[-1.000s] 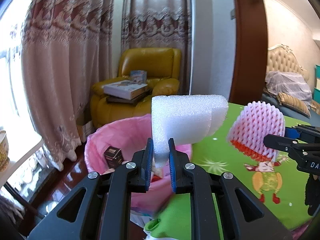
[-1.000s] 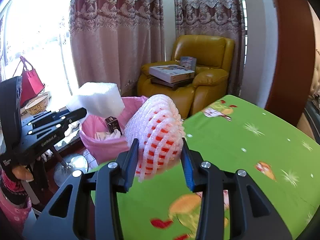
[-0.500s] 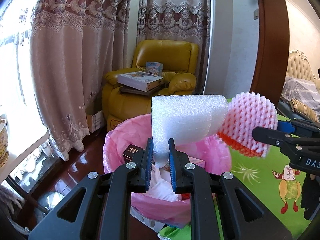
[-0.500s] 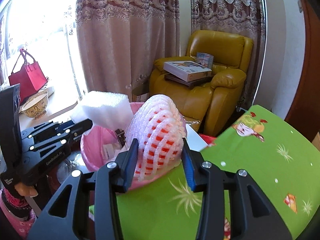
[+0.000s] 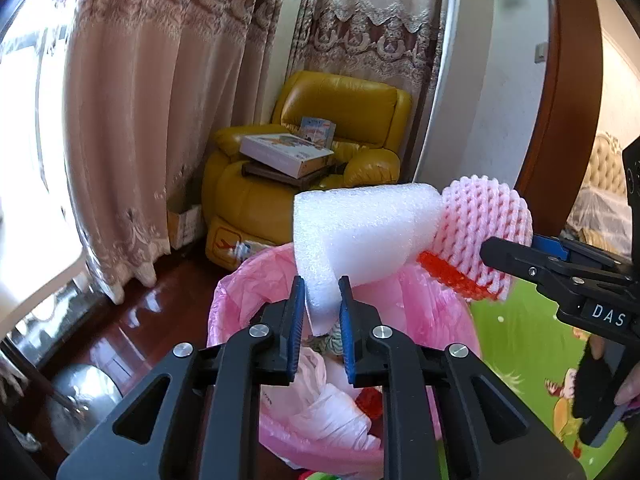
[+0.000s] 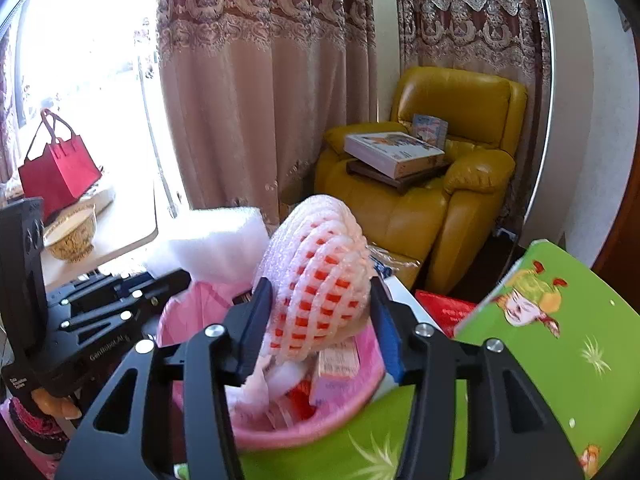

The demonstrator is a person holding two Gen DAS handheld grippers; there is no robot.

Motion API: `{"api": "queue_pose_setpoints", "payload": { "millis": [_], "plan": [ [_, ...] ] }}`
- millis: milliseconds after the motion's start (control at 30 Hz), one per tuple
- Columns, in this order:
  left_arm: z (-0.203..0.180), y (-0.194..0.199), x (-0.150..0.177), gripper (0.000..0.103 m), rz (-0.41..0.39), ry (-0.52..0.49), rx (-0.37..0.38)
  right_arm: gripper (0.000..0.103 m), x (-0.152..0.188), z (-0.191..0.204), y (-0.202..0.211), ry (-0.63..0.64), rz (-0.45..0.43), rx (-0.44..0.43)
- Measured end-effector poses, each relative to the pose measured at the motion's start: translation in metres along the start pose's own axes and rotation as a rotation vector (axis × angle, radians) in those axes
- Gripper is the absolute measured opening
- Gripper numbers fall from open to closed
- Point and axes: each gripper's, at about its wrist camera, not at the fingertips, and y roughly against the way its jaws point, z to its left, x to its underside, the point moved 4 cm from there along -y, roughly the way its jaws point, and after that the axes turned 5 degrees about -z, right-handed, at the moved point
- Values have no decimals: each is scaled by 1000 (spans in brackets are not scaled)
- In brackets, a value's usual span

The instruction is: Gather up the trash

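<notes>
We find the pink-lined bin [image 5: 240,292] directly below and ahead of both tools. In the right wrist view its open mouth lies under the jaws, from 9 o'clock round to 6 o'clock. The green-clothed surface [image 6: 560,360] borders the bin at 4 o'clock.

The white foam block [image 5: 360,232] stands between the pads of the left tool [image 5: 321,284], over the bin opening. Its bulk extends toward 1 o'clock. This tool is clenched on the block's narrow lower end. Its jaws have just eased a little, but both pads touch the foam.

The pink-and-red foam fruit net [image 6: 316,280] sits between the jaws of the right tool [image 6: 322,288], also over the bin. These jaws have just been opening and the tool is released. The 3 o'clock pad stands clear of the net, while the 9 o'clock pad lies just beside it. We cannot tell whether that pad touches the net.

Both tools and their loads cover much of the bin's contents. We make out only crumpled white wrapping and red scraps. The block hides the near edge of the net in the left wrist view.

Both tools tilt downward toward the bin, side by side. The right hand [image 5: 624,394] is cut off at the frame edge at 4 o'clock.
</notes>
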Motion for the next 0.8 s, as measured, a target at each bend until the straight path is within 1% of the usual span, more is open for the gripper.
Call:
{"api": "queue_pose_setpoints", "payload": {
  "millis": [33, 67, 133, 167, 200, 267, 433, 567, 667, 700, 767, 800],
  "plan": [
    [1, -3, 0, 24, 10, 8, -1, 73, -2, -1, -3, -4, 1, -17],
    [3, -5, 0, 30, 14, 12, -4, 77, -5, -2, -6, -14, -1, -32],
    [5, -4, -1, 77, 8, 23, -5, 78, -10, -5, -7, -18, -16, -36],
    [5, -2, -2, 80, -5, 29, 8, 78, -12, -6, -7, -14, -18, -37],
    [5, 0, -2, 81, -13, 29, 18, 78, -13, -7, -5, -13, -23, -37],
    [4, 6, -1, 81, -23, 9, 10, 78, -15, -11, 4, -18, -39, -42],
    [3, 32, -6, 89, -73, -28, -6, 78, -16, -15, 39, 5, -79, -37],
    [-5, 66, -13, 89, -138, -116, -60, 79, -15, -12, 78, 40, -111, -17],
    [-13, 99, -18, 89, -200, -149, -105, 85, -14, -9, 107, 50, -137, 12],
    [-15, 108, -18, 89, -218, -156, -110, 87, -12, -7, 116, 50, -148, 18],
    [-20, 129, -16, 89, -249, -165, -97, 90, -5, -3, 133, 55, -165, 38],
    [-23, 135, -15, 89, -252, -163, -90, 94, 0, -1, 141, 55, -173, 43]
  ]
}}
